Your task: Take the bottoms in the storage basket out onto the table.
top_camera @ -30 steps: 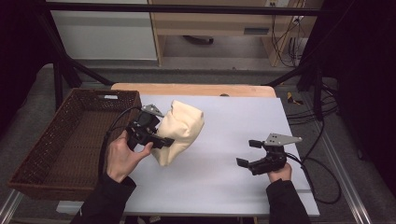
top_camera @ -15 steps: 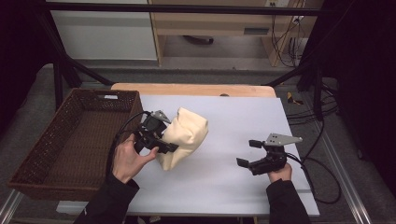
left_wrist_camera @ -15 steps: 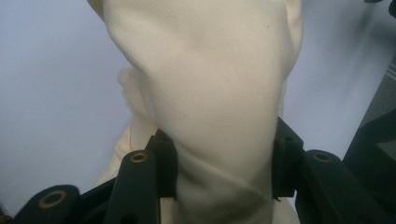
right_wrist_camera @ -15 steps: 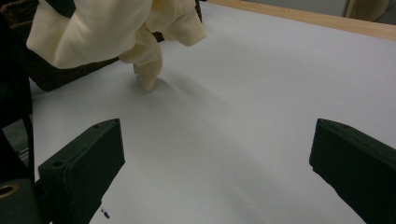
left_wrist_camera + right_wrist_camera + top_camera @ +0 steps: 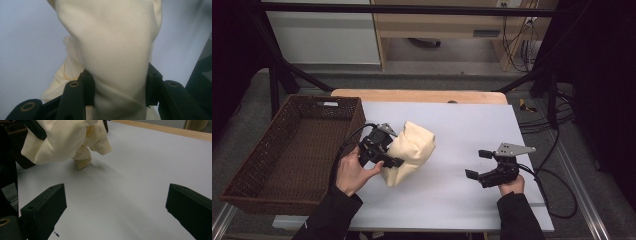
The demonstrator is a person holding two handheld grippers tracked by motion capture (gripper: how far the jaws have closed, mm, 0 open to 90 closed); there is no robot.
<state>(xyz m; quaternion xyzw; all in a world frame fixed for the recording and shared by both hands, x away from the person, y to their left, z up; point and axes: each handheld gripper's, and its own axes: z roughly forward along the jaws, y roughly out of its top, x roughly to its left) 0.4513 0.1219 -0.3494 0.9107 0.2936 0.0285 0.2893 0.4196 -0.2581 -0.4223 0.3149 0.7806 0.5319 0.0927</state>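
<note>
A bunched cream cloth (image 5: 409,152) hangs just above the white table (image 5: 462,125), left of centre. My left gripper (image 5: 388,159) is shut on its left side. In the left gripper view both black jaws pinch a thick fold of the cream cloth (image 5: 112,50). At the table's right, my right gripper (image 5: 478,165) rests low with its jaws wide apart and nothing between them. In the right gripper view my right gripper (image 5: 115,202) frames bare table, and the cream cloth (image 5: 67,140) hangs at the upper left, its lowest corner touching the surface.
A brown wicker basket (image 5: 247,172) stands at the table's left edge, close to my left hand. A wooden strip (image 5: 422,95) runs along the far edge. Black cables (image 5: 557,185) trail off the right side. The basket's dark side (image 5: 25,161) shows behind the cloth.
My left gripper has carried the cloth slightly right and toward the near edge. The right gripper has stayed in place.
</note>
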